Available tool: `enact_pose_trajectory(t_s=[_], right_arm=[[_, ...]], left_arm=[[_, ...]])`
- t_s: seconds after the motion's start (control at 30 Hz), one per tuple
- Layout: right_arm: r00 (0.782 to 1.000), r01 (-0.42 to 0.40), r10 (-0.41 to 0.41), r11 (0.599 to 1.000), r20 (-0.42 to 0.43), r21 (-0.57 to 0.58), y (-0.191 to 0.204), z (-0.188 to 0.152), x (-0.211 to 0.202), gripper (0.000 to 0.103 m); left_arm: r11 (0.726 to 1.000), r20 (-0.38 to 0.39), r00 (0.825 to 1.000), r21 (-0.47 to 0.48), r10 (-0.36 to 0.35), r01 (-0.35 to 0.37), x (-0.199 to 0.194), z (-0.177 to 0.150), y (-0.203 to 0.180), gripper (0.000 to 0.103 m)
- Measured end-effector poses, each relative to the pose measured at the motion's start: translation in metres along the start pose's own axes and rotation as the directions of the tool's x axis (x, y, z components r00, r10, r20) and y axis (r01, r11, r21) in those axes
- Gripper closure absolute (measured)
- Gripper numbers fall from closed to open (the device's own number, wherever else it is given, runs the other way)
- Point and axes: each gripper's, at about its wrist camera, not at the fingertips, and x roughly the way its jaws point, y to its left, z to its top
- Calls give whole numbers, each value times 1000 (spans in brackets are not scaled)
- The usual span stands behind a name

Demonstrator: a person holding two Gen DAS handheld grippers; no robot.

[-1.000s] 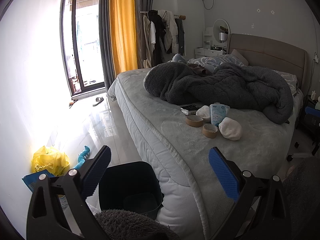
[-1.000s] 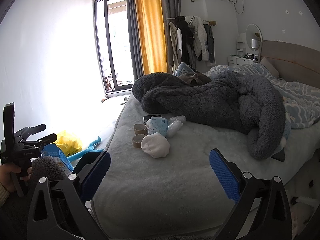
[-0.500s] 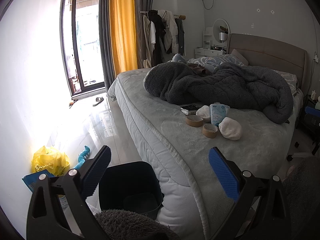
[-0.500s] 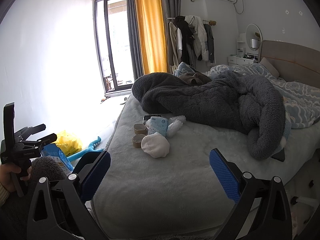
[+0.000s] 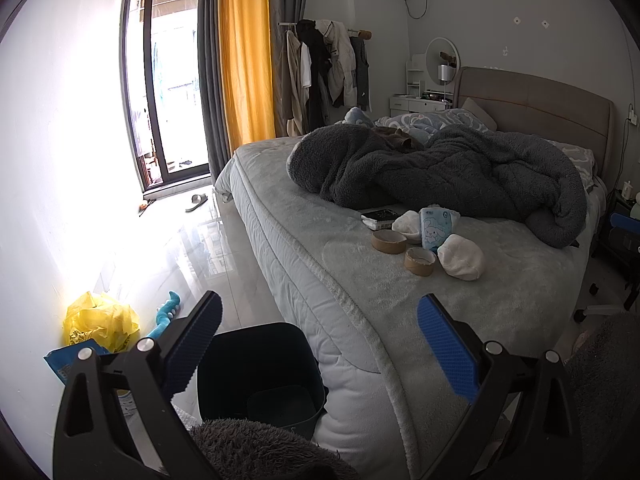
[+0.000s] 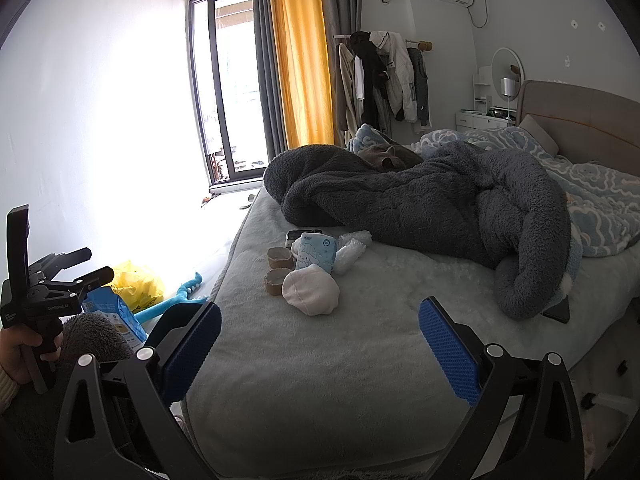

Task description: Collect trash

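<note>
A cluster of trash lies on the bed (image 5: 360, 272): two cardboard tape rings (image 5: 419, 261) (image 6: 276, 282), a blue tissue pack (image 5: 435, 228) (image 6: 316, 251), white crumpled wads (image 5: 461, 257) (image 6: 311, 294) and a dark flat box (image 5: 380, 216). A dark bin (image 5: 260, 372) stands on the floor at the bed's near corner. My left gripper (image 5: 320, 344) is open and empty, above the bin and bed edge. My right gripper (image 6: 320, 348) is open and empty over the near part of the bed. The left gripper also shows in the right wrist view (image 6: 52, 280).
A dark fleece blanket (image 6: 420, 204) is heaped across the bed. A yellow bag (image 5: 100, 320), a blue packet (image 6: 112, 312) and a blue toy (image 5: 168, 312) lie on the floor by the wall. A glass door (image 5: 168, 92) and a clothes rack (image 5: 324, 76) stand behind.
</note>
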Motion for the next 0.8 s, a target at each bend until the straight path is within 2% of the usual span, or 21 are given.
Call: enact_pose_trajectory(t_s=[0.5, 0.63, 0.7, 0.8], right_arm=[[1000, -15, 15, 1000, -18, -4, 0, 0, 1, 3], [999, -14, 13, 1000, -40, -28, 3, 2, 3, 3], [999, -41, 41, 999, -27, -18, 4, 3, 6, 3], [997, -62, 60, 997, -51, -35, 8, 4, 19, 3]], left_arm=[[1000, -1, 1000, -3, 0, 0, -1, 2, 0, 3], [1000, -5, 1000, -3, -31, 31, -1, 4, -3, 3], [998, -17, 998, -10, -64, 63, 2, 8, -4, 3], [997, -20, 996, 3, -83, 83, 11, 14, -7, 4]])
